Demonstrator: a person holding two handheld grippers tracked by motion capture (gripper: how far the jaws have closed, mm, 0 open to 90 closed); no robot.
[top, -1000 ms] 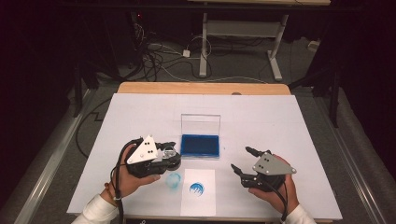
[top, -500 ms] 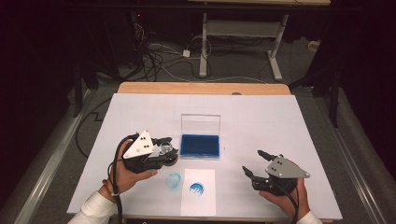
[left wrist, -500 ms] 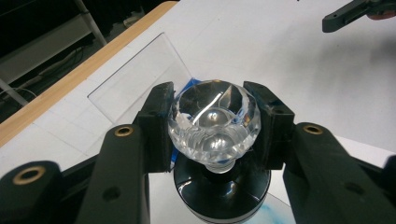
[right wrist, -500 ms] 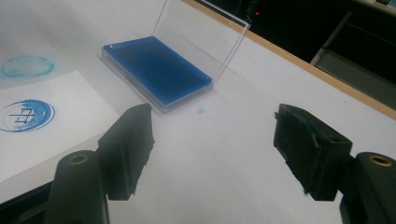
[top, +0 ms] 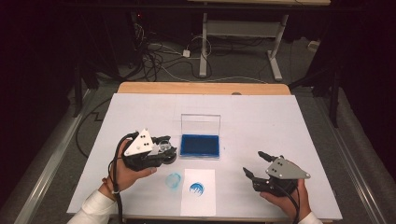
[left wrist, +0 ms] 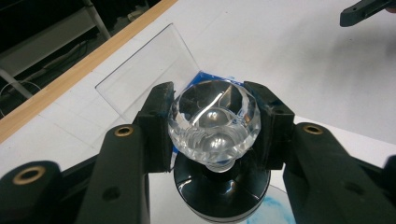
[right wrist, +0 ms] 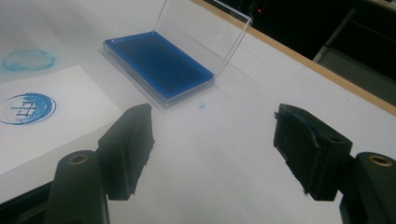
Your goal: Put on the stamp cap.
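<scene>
My left gripper (top: 163,150) is shut on a stamp (left wrist: 213,122) with a clear faceted knob and a round black base (left wrist: 222,189). It holds the stamp just left of the blue ink pad (top: 201,145), whose clear lid (top: 201,125) stands open. A white card (top: 198,200) bearing a round blue print (top: 196,189) lies near the front edge, with a blue ring smudge (top: 173,180) on the table to its left. My right gripper (top: 253,163) rests open at the front right with nothing between its jaws. In the right gripper view it (right wrist: 215,140) faces the ink pad (right wrist: 156,63) and the card (right wrist: 56,135).
The white table top (top: 280,121) ends at a wooden strip (top: 201,88) along the far edge. Beyond it are a dark floor, cables (top: 159,60) and a desk frame (top: 238,32). A small blue speck (right wrist: 201,105) marks the table by the pad.
My right gripper has drawn back to the right and toward the near edge, still open. The left gripper, still holding the stamp, has shifted slightly left.
</scene>
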